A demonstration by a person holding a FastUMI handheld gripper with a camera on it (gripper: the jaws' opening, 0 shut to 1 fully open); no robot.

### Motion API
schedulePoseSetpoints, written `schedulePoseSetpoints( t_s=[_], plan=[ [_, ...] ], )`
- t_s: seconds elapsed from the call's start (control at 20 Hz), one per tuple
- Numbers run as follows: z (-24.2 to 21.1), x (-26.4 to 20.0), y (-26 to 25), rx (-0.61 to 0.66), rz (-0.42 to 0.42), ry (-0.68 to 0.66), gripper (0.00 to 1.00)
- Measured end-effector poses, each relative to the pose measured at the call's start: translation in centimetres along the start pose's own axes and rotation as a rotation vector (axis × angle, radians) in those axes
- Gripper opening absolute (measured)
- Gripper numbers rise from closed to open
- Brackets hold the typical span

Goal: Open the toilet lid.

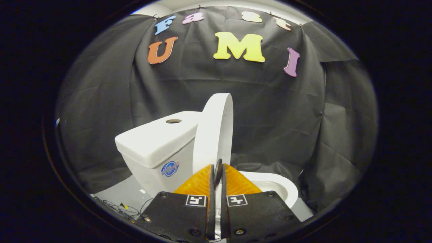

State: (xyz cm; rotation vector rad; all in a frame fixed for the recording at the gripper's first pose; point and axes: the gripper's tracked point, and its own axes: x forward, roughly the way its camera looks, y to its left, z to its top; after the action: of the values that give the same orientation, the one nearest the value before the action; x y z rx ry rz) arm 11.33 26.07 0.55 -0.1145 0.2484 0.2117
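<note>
A white toilet stands ahead, with its lid (pixel 214 131) raised upright and leaning back against the tank (pixel 153 143). The open bowl and seat (pixel 276 185) lie to the right, just beyond the fingers. My gripper (pixel 218 165) is shut, its fingers pressed close with only a thin slit between them. The tips sit right at the lid's lower part, and I cannot tell whether they touch it. Nothing is clearly pinched between the fingers.
The tank top has a round hole (pixel 173 121) and a small round emblem (pixel 169 168) on its side. Black cloth (pixel 287 118) hangs behind and around the toilet. Thin cables (pixel 125 209) lie on the grey floor to the left of the fingers.
</note>
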Motion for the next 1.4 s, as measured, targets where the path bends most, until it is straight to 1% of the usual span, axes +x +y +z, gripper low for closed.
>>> schedulePoseSetpoints(
  t_s=[0.15,0.4,0.6,0.7,0.8,0.85,0.95,1.0,1.15,1.3,1.4],
  plan=[
    [0.1,0.2,0.8,-0.026,0.005,-0.009,0.1],
    [0.1,0.6,2.7,-0.008,0.04,0.009,0.1],
    [0.1,0.7,3.1,-0.081,0.023,0.018,0.1],
    [-0.1,0.6,2.5,-0.094,0.031,0.028,0.13],
    [-0.1,0.0,2.3,-0.032,0.092,0.031,0.19],
    [0.3,-0.7,1.9,-0.002,0.12,0.014,0.24],
    [1.6,-2.4,0.2,0.035,0.138,-0.05,0.49],
    [1.9,-3.4,-0.8,0.048,0.133,-0.08,0.62],
    [3.0,-6.8,-5.4,0.071,0.055,-0.183,0.99],
    [3.1,-9.8,-8.9,0.115,0.015,-0.258,0.99],
    [2.9,-11.6,-12.0,0.119,-0.033,-0.303,1.0]
  ],
)
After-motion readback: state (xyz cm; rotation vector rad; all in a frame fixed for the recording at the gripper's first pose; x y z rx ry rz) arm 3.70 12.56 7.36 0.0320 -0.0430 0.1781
